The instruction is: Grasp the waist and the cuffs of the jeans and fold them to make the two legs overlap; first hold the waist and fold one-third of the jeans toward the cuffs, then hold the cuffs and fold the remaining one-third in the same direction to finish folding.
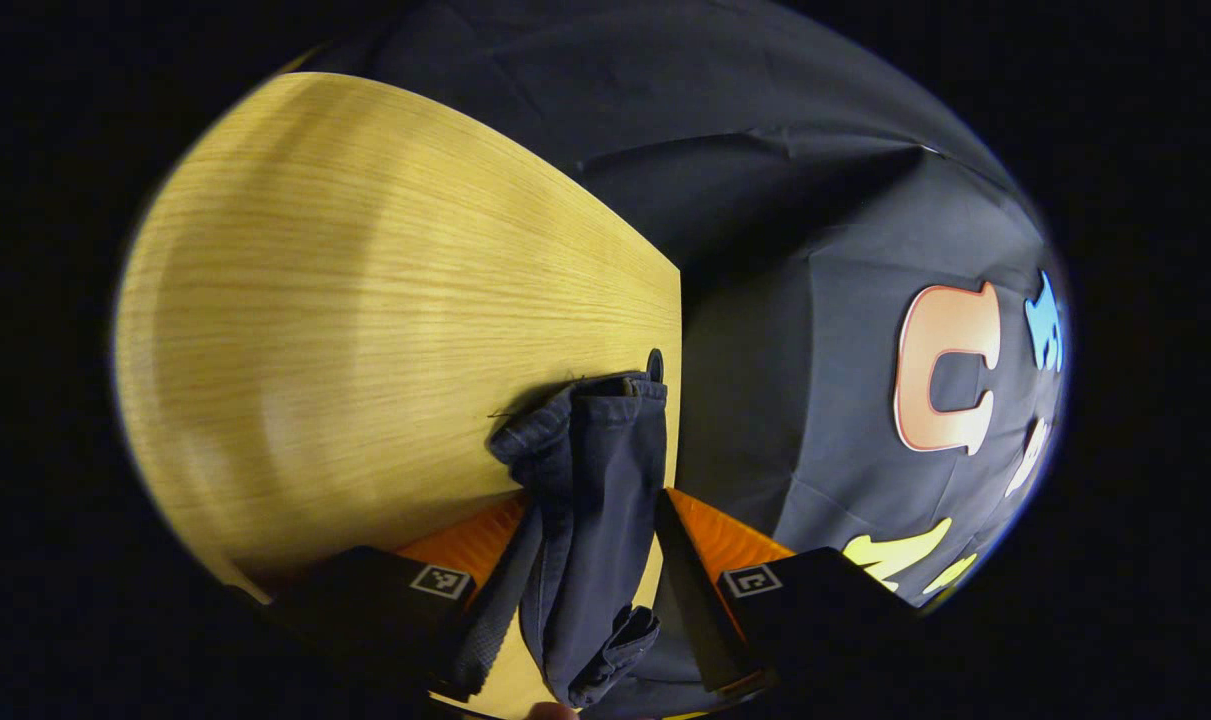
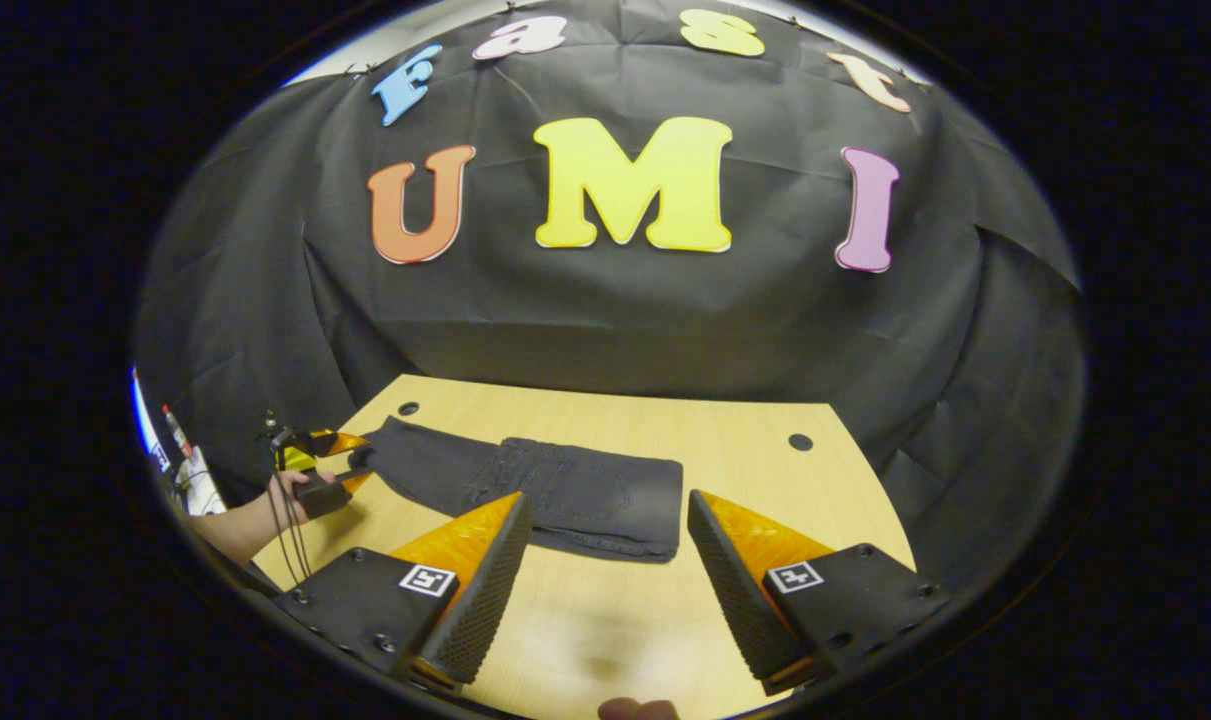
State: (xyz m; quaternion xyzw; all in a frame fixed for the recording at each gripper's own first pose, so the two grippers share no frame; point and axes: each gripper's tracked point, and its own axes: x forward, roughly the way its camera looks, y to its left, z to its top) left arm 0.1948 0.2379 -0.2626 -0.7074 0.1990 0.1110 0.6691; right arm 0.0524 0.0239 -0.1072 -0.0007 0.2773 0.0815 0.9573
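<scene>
Both legs' cuffs (image 1: pixel 590 470) are bunching inside the left gripper (image 1: pixel 587 610) — pinch unclear; the right gripper (image 2: pixel 605 590) is gaping, jeans (image 2: pixel 575 495) ahead.

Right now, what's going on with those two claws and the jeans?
Left gripper shut on jeans cuffs. Right gripper open, above wooden table. Jeans partly folded, waist end doubled. Nothing in the way.

A light wooden table (image 2: pixel 605 620) is seen; dark jeans (image 2: pixel 565 495) are laid flat on it toward ten o'clock.
</scene>
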